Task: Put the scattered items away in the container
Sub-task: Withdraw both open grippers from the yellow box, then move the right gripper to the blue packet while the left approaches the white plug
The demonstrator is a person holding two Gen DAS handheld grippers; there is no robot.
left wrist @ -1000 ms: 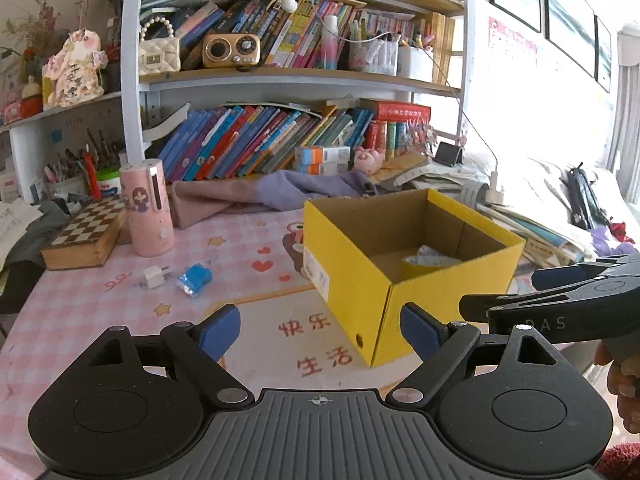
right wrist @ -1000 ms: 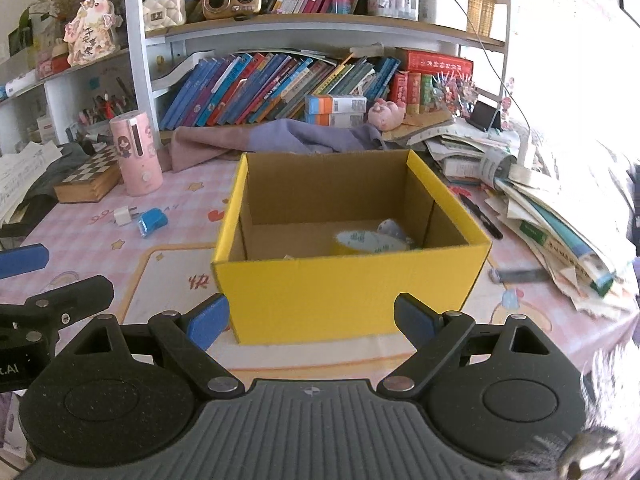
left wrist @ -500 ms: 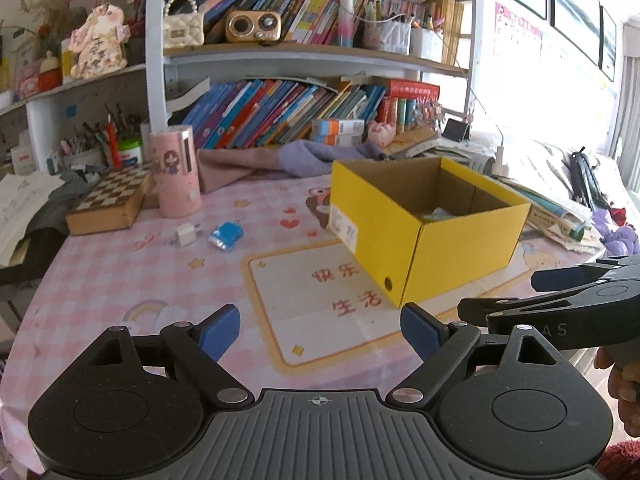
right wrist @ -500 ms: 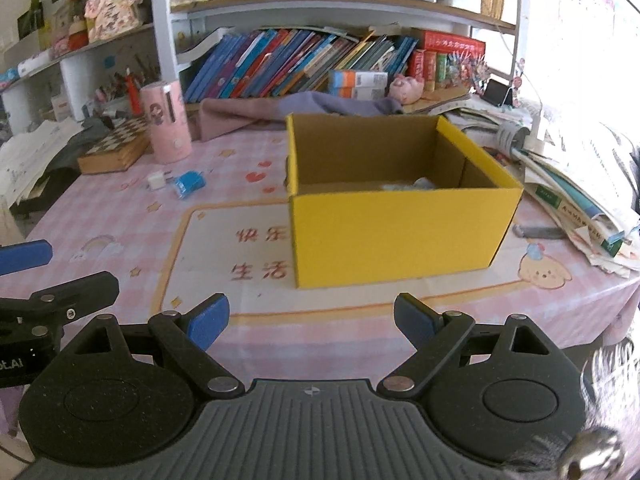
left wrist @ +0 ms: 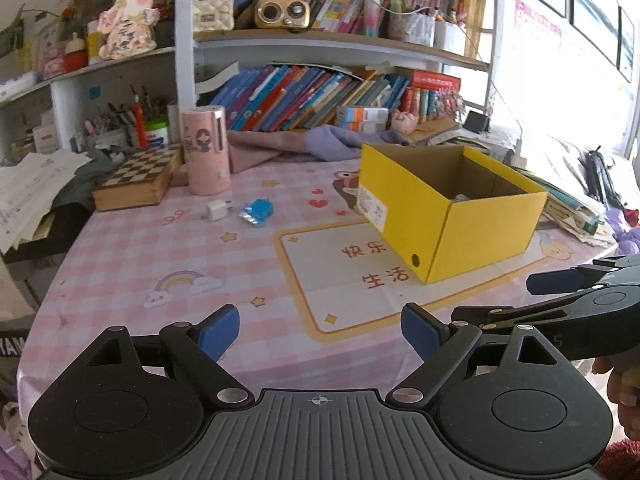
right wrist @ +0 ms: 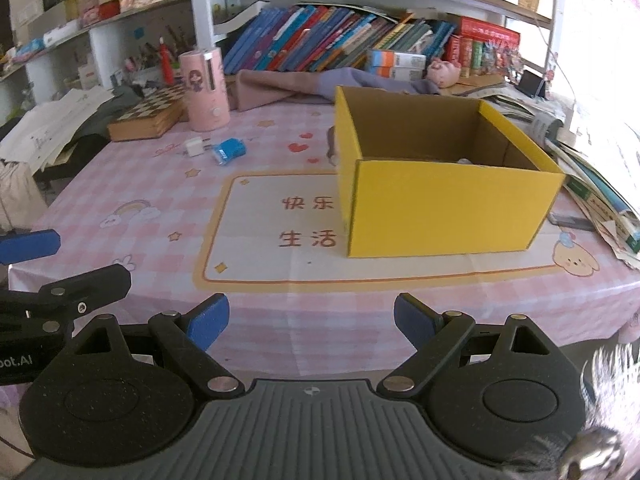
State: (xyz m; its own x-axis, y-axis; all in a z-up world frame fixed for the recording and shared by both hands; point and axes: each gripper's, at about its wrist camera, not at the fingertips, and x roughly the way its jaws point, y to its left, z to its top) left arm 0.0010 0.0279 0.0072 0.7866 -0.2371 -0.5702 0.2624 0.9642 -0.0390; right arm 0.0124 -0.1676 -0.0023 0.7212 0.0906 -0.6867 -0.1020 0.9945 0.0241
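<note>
The left gripper (left wrist: 320, 330) and the right gripper (right wrist: 311, 320) both hover over the near edge of the table (right wrist: 160, 184), their blue-padded fingers spread wide with nothing between them. The yellow cardboard box (right wrist: 448, 204) is rectangular and open-topped, brown and matte inside, standing toward the table's right side on a cream printed mat (right wrist: 256, 240); something pale barely shows above its rim. Toward the far left corner lie a small white plug adapter (left wrist: 218, 211) and, just beside it, a crinkly blue packet (left wrist: 257, 212). Behind them stand a smooth pink cylinder (left wrist: 205, 151) and a wooden chessboard box (left wrist: 138, 180). The tablecloth is glossy pink check. A rumpled mauve cloth (left wrist: 280, 148) lies along the far edge, below shelves crammed with leaning books (left wrist: 304, 96)
</note>
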